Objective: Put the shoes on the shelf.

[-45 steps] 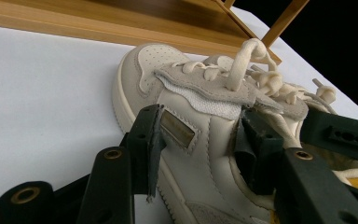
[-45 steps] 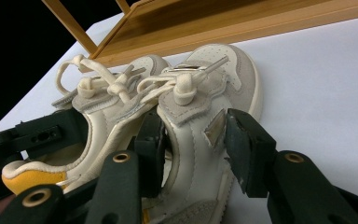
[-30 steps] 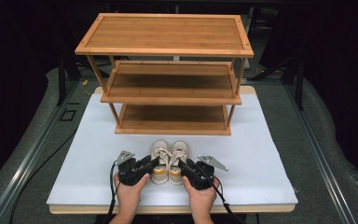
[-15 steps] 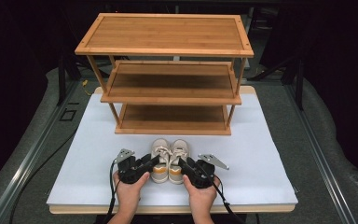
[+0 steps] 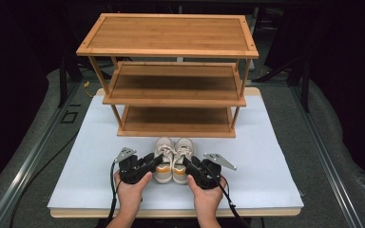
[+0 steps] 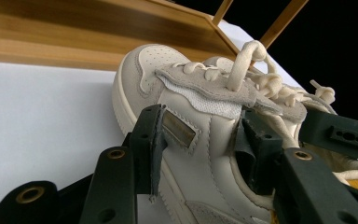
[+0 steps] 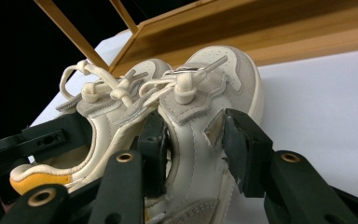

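Two small cream sneakers with orange heel linings stand side by side, toes toward a wooden rack. The left shoe (image 5: 163, 148) (image 6: 200, 112) has my left gripper (image 5: 154, 162) (image 6: 203, 140) around its outer wall. One pad lies on the outside by a small label and the other jaw sits at the collar by the tongue. The right shoe (image 5: 183, 148) (image 7: 200, 107) is clamped the same way by my right gripper (image 5: 189, 164) (image 7: 191, 140). Both soles rest on the white mat (image 5: 100, 142).
A three-tier bamboo shoe rack (image 5: 171, 102) stands just beyond the shoes, its shelves bare. The mat has free room left and right of the hands. Its front edge lies just under the wrists, and dark floor and rails surround the table.
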A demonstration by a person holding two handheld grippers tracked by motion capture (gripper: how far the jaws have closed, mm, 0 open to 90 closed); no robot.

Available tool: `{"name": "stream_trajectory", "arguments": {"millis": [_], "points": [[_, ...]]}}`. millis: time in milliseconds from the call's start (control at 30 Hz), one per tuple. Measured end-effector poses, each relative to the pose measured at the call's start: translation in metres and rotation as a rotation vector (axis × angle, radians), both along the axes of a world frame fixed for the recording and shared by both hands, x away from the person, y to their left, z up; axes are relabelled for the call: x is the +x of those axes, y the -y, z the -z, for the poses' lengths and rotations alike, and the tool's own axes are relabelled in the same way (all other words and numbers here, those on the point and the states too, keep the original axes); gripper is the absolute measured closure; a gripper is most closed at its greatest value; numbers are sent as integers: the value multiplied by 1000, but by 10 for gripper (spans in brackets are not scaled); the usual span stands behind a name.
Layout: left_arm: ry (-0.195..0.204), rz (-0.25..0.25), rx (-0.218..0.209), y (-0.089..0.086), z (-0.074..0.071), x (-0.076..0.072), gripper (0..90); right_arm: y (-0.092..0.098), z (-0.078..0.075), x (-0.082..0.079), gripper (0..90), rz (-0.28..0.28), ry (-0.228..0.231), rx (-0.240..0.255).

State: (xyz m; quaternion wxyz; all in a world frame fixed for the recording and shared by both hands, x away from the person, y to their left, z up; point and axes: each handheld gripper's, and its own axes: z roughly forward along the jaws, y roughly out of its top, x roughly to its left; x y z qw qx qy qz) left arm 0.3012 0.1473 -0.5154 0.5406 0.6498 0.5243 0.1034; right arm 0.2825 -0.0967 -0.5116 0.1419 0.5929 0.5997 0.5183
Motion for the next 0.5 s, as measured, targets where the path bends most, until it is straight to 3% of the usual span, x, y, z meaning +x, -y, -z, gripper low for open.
{"name": "stream_trajectory", "arguments": {"millis": [200,267,300,500], "points": [[15,5,-2,0,-13,1,556,0,-14,0,609,3,30,0],[17,6,-6,-1,-17,2,556,1,-17,-1,609,-8,11,-13],[18,8,-8,-1,-20,2,556,0,-19,0,609,6,31,-7],[26,13,-11,-1,-32,3,556,1,-32,0,609,-6,33,-11]]}}
